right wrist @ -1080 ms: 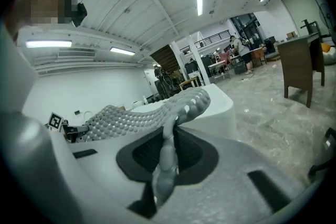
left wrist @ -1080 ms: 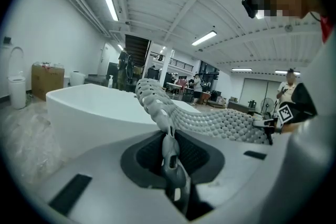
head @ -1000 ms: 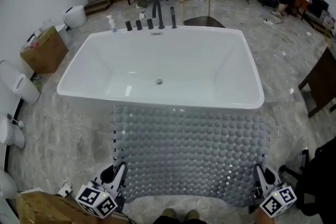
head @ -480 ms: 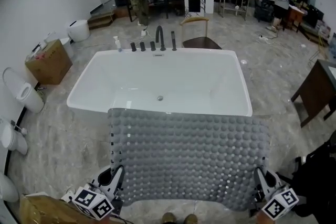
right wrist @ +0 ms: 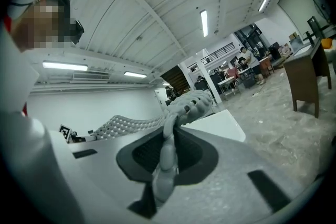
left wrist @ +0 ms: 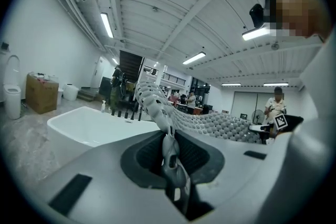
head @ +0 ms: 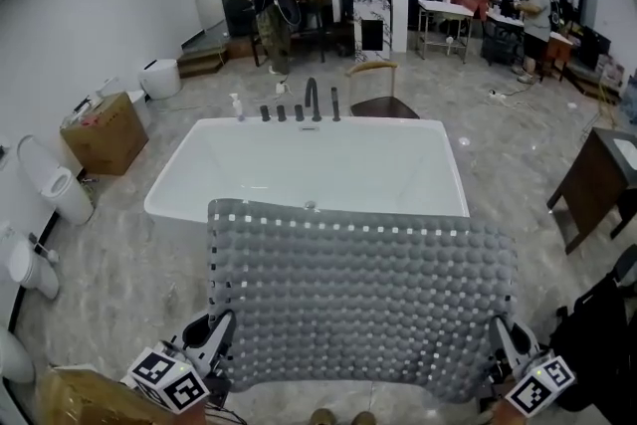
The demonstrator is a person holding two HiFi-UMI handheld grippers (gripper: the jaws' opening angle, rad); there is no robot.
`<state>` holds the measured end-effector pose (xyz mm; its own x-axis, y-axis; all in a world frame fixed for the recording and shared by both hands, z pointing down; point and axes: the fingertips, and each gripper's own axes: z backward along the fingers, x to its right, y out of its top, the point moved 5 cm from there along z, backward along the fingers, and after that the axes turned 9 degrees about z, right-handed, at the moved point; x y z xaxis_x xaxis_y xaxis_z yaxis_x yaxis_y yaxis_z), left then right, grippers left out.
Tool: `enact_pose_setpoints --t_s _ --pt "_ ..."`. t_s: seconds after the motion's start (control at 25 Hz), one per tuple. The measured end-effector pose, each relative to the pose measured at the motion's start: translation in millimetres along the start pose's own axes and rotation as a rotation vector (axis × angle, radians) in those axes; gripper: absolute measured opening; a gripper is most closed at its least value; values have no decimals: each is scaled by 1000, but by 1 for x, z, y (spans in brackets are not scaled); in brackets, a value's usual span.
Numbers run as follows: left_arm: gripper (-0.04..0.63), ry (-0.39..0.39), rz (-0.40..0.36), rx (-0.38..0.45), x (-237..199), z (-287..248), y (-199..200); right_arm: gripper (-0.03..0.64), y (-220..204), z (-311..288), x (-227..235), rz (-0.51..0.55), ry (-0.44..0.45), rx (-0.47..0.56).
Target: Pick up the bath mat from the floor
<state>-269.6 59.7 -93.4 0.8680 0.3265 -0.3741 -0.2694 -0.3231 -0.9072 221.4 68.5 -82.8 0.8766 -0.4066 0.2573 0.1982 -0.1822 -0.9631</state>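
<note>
Clearly the left gripper [left wrist: 169, 150] and the right gripper [right wrist: 166, 157] are each clamped on a near corner of the grey, nub-covered rubber bath mat [head: 363, 299], which spreads between them before the white rectangular bathtub [head: 299, 159]. Firm, level grips should prevent sagging. The mat's far edge seems clear of the floor.

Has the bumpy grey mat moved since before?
Yes. The bumpy grey bath mat rose: its top edge now hides the near rim of the white bathtub.

White bathtub [head: 309, 164], marble floor [head: 498, 144], cardboard box [head: 105, 132], dark cabinet [head: 592, 189]
</note>
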Motion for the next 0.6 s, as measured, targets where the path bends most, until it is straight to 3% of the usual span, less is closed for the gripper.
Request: enact_pose_setpoints --t_s 0.6 --pt "54 -39 -41 73 34 38 36 44 45 44 -23 58 23 104"
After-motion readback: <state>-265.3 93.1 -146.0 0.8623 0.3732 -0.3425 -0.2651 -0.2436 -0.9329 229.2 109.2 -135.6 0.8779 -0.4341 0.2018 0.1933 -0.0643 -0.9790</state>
